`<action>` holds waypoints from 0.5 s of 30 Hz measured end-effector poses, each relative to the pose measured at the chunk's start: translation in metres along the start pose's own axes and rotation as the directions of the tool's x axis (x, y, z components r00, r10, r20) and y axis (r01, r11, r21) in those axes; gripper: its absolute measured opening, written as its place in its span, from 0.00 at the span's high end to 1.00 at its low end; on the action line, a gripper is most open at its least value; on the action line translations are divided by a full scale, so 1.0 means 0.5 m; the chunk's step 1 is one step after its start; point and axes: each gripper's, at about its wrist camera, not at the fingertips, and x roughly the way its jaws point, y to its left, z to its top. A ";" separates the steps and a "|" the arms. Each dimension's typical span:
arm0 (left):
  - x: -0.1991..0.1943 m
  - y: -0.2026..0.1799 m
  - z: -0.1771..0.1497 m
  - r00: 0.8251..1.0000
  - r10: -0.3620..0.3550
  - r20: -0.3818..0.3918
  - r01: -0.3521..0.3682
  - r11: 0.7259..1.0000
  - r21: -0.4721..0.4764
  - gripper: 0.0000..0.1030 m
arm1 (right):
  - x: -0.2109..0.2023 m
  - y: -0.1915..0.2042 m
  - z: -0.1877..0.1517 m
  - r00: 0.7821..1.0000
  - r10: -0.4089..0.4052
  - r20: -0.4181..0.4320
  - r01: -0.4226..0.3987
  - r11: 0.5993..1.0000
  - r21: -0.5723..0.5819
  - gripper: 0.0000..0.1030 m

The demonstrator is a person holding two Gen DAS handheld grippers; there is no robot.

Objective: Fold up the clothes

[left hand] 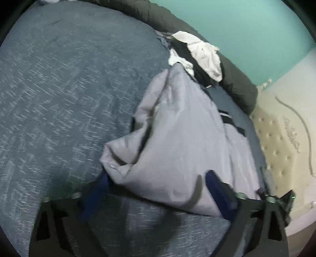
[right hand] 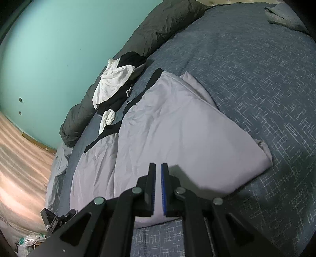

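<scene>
A pale lilac garment (left hand: 177, 128) with a black waistband (right hand: 106, 132) lies partly folded on the blue patterned bedspread (left hand: 59, 79). In the left wrist view my left gripper (left hand: 158, 178) stands wide open at the garment's near folded corner. The cloth lies between its blue pads, and the left pad's tip is hidden under the fabric edge. In the right wrist view my right gripper (right hand: 158, 164) hovers low over the near part of the garment (right hand: 177, 128). Its jaws are shut to a thin slit and nothing shows pinched between them.
A heap of white and black clothes (right hand: 114, 83) rests against a rolled dark grey duvet (right hand: 158, 25) by the teal wall. A folded grey cloth (right hand: 280, 13) lies at the bed's far corner. A cream tufted bed frame (left hand: 276, 138) borders the mattress; wooden floor (right hand: 19, 158) lies beyond.
</scene>
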 end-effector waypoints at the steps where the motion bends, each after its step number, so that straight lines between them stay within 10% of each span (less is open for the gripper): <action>1: 0.004 -0.002 0.000 1.000 -0.009 -0.005 0.009 1.000 0.001 0.42 | 0.000 -0.002 0.000 1.000 0.002 0.000 -0.002 1.000 0.006 0.96; 15: -0.032 -0.098 0.022 0.992 -0.082 0.098 0.075 0.995 0.071 0.80 | -0.007 -0.038 0.009 1.000 0.027 -0.001 -0.027 0.997 0.075 0.95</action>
